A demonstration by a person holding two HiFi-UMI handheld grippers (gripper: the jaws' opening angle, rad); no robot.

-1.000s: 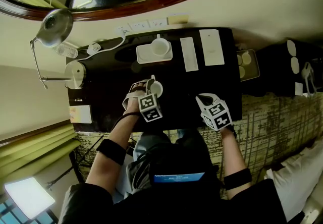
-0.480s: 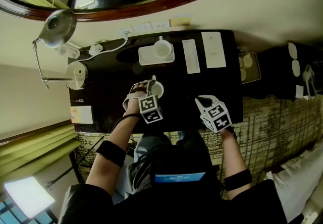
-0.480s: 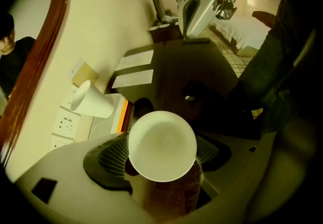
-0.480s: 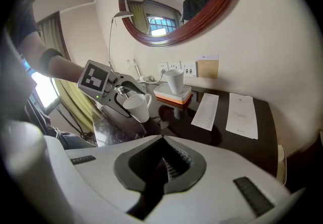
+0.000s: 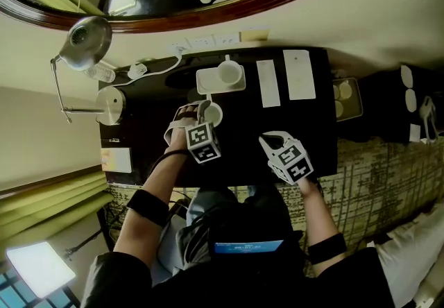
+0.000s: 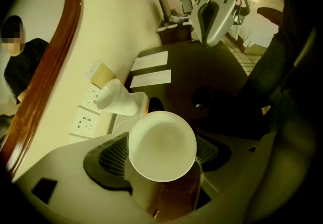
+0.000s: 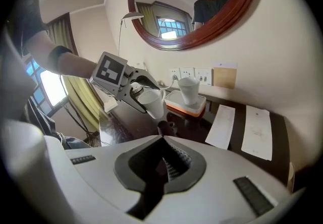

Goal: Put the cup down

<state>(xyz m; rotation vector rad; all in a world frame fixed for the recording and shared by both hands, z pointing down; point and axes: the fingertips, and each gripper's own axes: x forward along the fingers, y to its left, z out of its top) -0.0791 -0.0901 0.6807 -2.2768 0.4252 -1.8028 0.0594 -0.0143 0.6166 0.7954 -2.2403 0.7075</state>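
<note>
White glazed ceramic, the small round cup (image 5: 213,114) is sitting in the left gripper (image 5: 205,109) in the head view, over the near-left part of the dark, glossy rectangular table (image 5: 243,140). Farther back, a white rectangular tray (image 5: 208,82) is carrying a second white cup (image 5: 229,73), and two long white paper cards (image 5: 268,82) are lying flat beside it. The right gripper (image 5: 268,140) is hovering over the table's near edge, well apart from both cups.

In the left gripper view, the cup's smooth circular mouth is facing the camera. The dark, cross-hatched rubber pads (image 6: 113,155) are pressing on its wall from both sides, so this tool is grasping it firmly. The tray and its cup are showing just beyond.

In the right gripper view, this gripper's own ribbed dark jaws are meeting with nothing between them: clenched and empty. Across the table, the left gripper is holding the handled cup tilted, and the cup seems to be hanging clear of the polished surface, with a dark reflection below it. A curved reddish-brown wooden mirror frame (image 7: 199,41) is hanging on the cream wall behind.

Judging by this, the putting-down is not yet done: the cup is looking ready for lowering, but levelling it, setting it on the table and letting go are all remaining.
</note>
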